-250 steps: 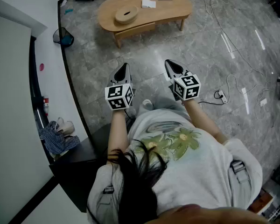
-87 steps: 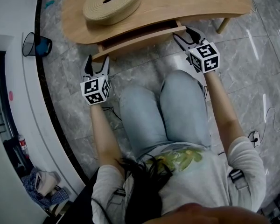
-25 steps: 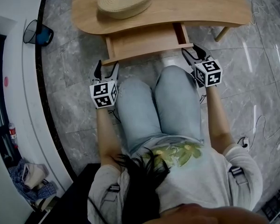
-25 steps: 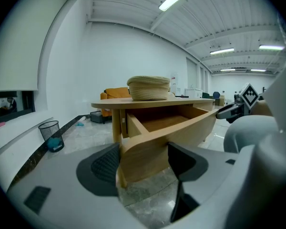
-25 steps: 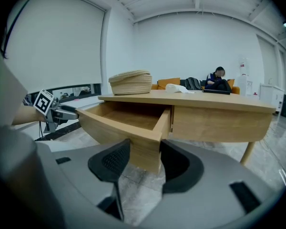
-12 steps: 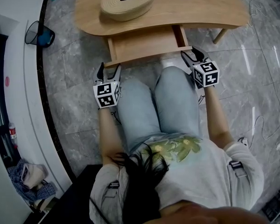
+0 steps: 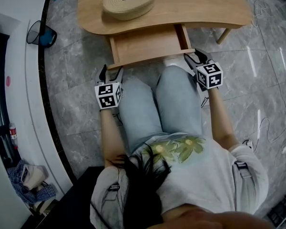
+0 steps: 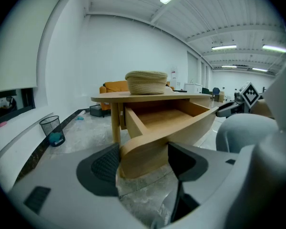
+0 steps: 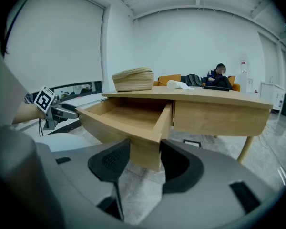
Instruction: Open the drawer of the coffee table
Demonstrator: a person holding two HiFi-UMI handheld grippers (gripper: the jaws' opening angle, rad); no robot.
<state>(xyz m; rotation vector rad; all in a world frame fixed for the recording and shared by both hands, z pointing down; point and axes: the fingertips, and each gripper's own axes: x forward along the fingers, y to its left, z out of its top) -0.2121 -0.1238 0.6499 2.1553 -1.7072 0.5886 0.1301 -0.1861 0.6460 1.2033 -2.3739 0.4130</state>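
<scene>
The drawer [image 7: 148, 44] already stands well out from under the desk [image 7: 205, 13], so the main risk, as I judge it, is pulling too far: it could leave its runners and drop at the front, or its front could come against the person's knees [image 7: 174, 78], which lie just behind and between the two tools. An uneven pull, one side ahead of the other, could skew the drawer and jam it. Each hold is only on an end of the front board, so a jaw could also slip off. The left hand-held gripper [image 7: 110, 73] is clenched on the left end of the drawer front, the wood filling the gap between its pads; the right hand-held gripper [image 7: 193, 58] grasps the right end the same way. Both point forward at the desk, marker cubes up, the drawer's box running ahead of them. The forearms reach forward outside the thighs, the right [image 7: 218, 116] straighter than the left [image 7: 107, 128].
</scene>
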